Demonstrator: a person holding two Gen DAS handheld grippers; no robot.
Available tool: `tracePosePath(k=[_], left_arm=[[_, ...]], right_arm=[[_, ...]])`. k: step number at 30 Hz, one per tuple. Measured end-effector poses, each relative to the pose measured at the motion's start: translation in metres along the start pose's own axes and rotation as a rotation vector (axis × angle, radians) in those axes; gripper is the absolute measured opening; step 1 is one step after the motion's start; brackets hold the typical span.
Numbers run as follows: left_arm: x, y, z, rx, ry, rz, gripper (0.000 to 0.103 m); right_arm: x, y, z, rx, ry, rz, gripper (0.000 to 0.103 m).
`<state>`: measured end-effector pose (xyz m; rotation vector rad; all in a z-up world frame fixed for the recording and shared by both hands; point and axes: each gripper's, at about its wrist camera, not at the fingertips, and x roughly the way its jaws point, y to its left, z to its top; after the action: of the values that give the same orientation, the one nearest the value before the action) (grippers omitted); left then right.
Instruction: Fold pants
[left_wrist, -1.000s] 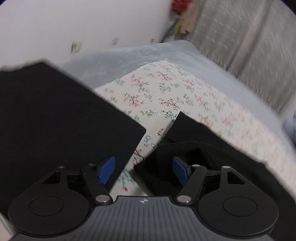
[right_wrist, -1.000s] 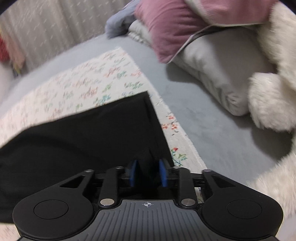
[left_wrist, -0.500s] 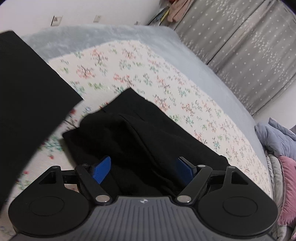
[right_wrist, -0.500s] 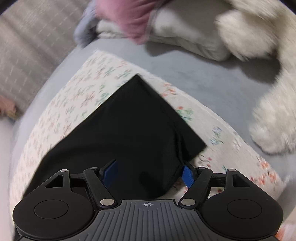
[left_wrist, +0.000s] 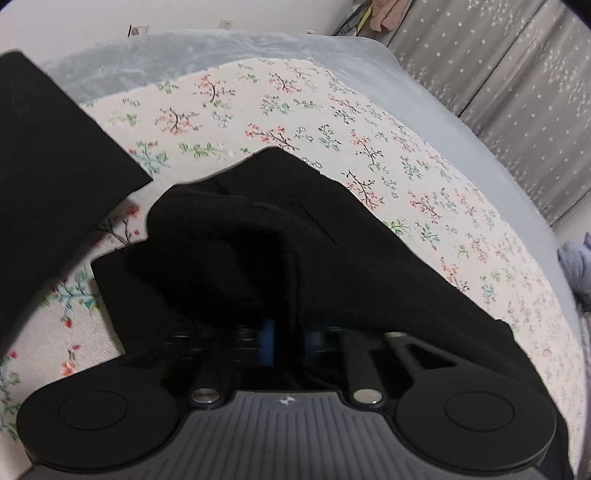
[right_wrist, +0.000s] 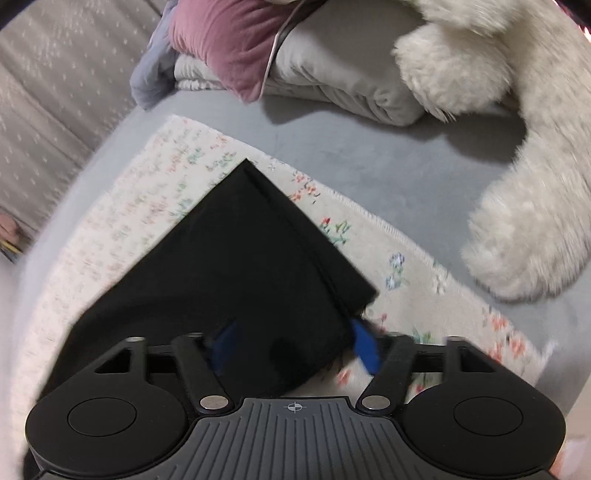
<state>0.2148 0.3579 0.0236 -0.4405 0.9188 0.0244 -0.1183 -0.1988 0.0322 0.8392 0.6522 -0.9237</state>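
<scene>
The black pants (left_wrist: 280, 258) lie bunched on a floral cloth (left_wrist: 280, 96). In the left wrist view my left gripper (left_wrist: 290, 341) has its blue pads close together on a raised fold of the pants. In the right wrist view the pants (right_wrist: 240, 258) lie flat with a corner pointing away. My right gripper (right_wrist: 295, 347) is open, its blue pads either side of the near pants edge, not clamping it.
Another black folded piece (left_wrist: 48, 177) lies at the left on the floral cloth. A grey bedspread (right_wrist: 388, 155) lies under the cloth. Pillows (right_wrist: 332, 74), a pink cushion (right_wrist: 229, 40) and a white plush toy (right_wrist: 517, 147) sit beyond. Grey curtains (left_wrist: 517, 74) hang behind.
My left gripper went from open to shut on a fold of the pants. My right gripper let go of the pants edge, opened, and stays open over it.
</scene>
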Motion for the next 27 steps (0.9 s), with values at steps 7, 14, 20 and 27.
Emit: tracePosePath(k=[7, 14, 20, 27], left_arm=[[-0.04, 0.01, 0.005, -0.007, -0.046, -0.095, 0.023], [-0.057, 0.02, -0.023, 0.13, -0.019, -0.056, 0.021], [-0.05, 0.028, -0.035, 0.157, 0.03, -0.074, 0.021], [-0.054, 0.032, -0.043, 0.215, 0.064, -0.06, 0.036]], right_arm=[[-0.004, 0.015, 0.001, -0.151, -0.065, -0.042, 0.005], [-0.021, 0.018, 0.023, -0.245, -0.122, -0.033, 0.004], [0.009, 0.008, 0.014, -0.336, -0.074, -0.096, 0.004], [0.0, 0.009, 0.016, -0.366, -0.153, -0.091, 0.004]])
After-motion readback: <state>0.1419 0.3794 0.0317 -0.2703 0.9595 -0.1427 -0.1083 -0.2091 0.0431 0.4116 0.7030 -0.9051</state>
